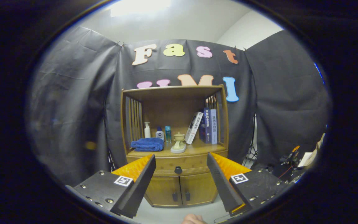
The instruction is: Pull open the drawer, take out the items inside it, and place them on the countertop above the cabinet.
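Note:
A wooden cabinet (176, 137) stands against the black cloth wall, some way beyond my fingers. Its drawer (179, 166) is closed, with a round dark knob (178, 170) in the middle of its front. The knob lies between my two fingers but well ahead of them. My gripper (181, 163) is open with nothing between its fingers. The countertop (194, 150) above the drawer carries a folded blue towel (147, 144), a small pale figurine (178, 143), three little bottles (159, 132) and several books (205, 124). The drawer's inside is hidden.
Two lower doors with dark handles (180, 196) sit under the drawer. A slatted frame and a top shelf (172, 91) enclose the countertop. Cluttered gear lies on the right (294, 157). Part of a hand (193, 219) shows below the fingers.

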Motion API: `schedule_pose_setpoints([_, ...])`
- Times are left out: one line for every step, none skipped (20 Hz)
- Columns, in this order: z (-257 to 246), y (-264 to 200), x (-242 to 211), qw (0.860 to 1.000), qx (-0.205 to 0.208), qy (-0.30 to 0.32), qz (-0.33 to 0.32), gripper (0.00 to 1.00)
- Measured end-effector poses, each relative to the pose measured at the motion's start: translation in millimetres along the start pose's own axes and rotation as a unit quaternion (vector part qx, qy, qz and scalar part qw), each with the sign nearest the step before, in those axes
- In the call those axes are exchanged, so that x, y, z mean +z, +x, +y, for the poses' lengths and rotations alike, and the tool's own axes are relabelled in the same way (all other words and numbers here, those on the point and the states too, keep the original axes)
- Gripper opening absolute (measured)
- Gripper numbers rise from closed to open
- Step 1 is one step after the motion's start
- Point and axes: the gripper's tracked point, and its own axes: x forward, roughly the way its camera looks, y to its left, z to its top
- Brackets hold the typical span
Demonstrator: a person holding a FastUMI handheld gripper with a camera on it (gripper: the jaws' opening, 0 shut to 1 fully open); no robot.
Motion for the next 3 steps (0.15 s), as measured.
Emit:
schedule_pose_setpoints([-0.1,-0.7,-2.4,1.0,0.0,0.001,0.003,0.99])
schedule_pose_setpoints([0.8,-0.8,-4.0,1.0,0.002,0.001,0.005,0.99])
schedule_pose_setpoints([1.8,-1.0,-5.3,1.0,0.002,0.0,0.006,0.99])
